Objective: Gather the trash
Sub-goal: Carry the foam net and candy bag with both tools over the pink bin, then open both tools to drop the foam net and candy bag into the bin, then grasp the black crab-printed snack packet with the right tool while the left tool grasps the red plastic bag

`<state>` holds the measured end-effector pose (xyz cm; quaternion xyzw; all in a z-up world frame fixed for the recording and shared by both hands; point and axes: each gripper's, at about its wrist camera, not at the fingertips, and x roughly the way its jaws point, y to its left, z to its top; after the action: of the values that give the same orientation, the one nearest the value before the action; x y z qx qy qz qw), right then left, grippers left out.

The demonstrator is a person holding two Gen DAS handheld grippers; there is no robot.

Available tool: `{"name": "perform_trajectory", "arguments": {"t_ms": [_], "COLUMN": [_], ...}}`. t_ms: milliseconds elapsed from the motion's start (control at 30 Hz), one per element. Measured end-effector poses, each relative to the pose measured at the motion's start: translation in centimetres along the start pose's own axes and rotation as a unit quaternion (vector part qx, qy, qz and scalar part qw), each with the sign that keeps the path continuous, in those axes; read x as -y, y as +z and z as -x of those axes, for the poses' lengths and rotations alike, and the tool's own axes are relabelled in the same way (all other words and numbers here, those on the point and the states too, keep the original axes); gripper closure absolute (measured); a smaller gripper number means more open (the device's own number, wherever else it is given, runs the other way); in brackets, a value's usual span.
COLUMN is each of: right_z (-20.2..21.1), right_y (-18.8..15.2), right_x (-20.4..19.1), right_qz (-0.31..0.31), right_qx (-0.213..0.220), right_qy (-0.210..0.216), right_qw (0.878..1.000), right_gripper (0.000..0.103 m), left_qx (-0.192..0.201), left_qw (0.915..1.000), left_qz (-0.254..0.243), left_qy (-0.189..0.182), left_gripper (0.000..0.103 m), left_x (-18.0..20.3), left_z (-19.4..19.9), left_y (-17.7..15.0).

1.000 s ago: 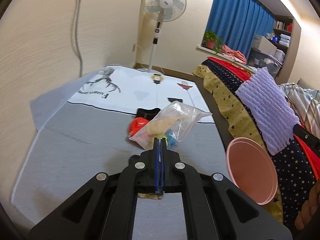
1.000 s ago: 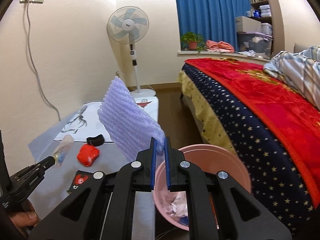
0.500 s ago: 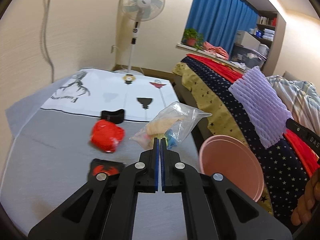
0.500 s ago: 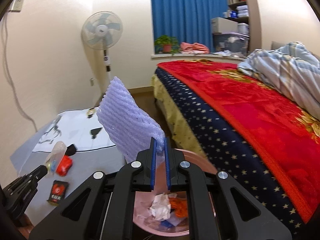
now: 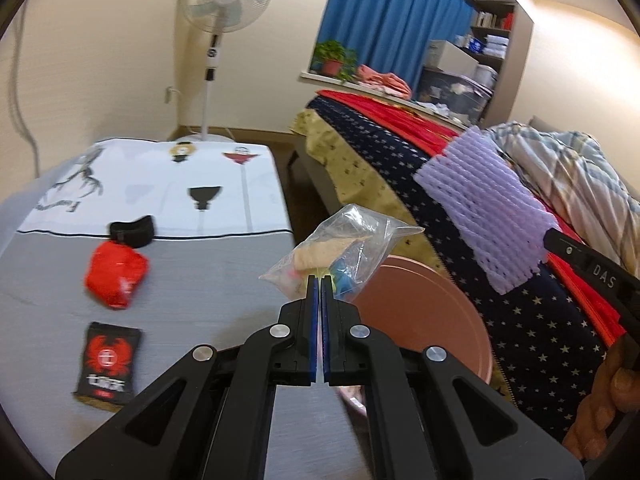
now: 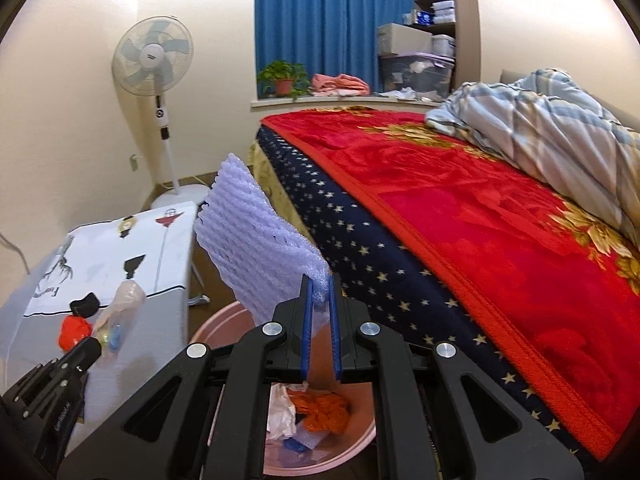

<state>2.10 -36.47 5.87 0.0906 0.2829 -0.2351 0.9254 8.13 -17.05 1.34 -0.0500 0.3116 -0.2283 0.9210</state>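
Observation:
My left gripper [image 5: 320, 278] is shut on a clear plastic bag [image 5: 340, 246] with beige, blue and yellow scraps inside, held over the table's right edge beside the pink bin [image 5: 432, 316]. My right gripper [image 6: 319, 280] is shut on a purple foam net sleeve [image 6: 256, 240], which sticks up above the pink bin [image 6: 224, 320]. That bin holds crumpled white paper and orange trash [image 6: 324, 412]. The foam sleeve [image 5: 484, 208] also shows at the right of the left wrist view. On the grey table [image 5: 208, 280] lie a red crumpled wrapper [image 5: 116, 276], a black packet with a red crab [image 5: 108, 364] and a small black piece [image 5: 132, 232].
The bin stands on the floor in the narrow gap between the table and a bed [image 6: 480, 220] with a red and starred blanket. A standing fan [image 5: 220, 4] is behind the table. A white printed cloth [image 5: 160, 184] covers the table's far half.
The left gripper has carried the bag rightward across the table toward the bin. The right gripper has shifted over the bin, so its inside now shows below the foam sleeve.

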Motion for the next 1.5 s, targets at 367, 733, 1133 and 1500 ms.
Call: {"name": "perform_trajectory", "arguments": {"t_ms": [367, 733, 1133, 1500], "right_z": [-0.8, -1.0, 0.3, 1.1], "right_y": [-0.2, -0.3, -0.7, -2.8], "right_x": [1.5, 2.0, -1.0, -7.9], "right_qz": [-0.01, -0.027, -0.007, 0.036], "right_qx": [-0.012, -0.02, -0.008, -0.029], "right_qy": [-0.019, -0.019, 0.048, 0.15], "right_qw": [1.0, 0.999, 0.999, 0.988], "right_gripper": [0.095, 0.072, 0.072, 0.072], "left_qx": [-0.022, -0.035, -0.002, 0.033], "left_qw": [0.9991, 0.9978, 0.9999, 0.9973], "left_qz": [-0.017, -0.016, 0.009, 0.039], "left_qy": [-0.032, -0.055, -0.012, 0.052], "left_gripper": [0.102, 0.083, 0.083, 0.083], "left_x": [3.5, 3.3, -1.8, -8.8], "left_z": [-2.6, -3.1, 0.3, 4.6], "left_y": [-0.6, -1.0, -0.1, 0.7]}}
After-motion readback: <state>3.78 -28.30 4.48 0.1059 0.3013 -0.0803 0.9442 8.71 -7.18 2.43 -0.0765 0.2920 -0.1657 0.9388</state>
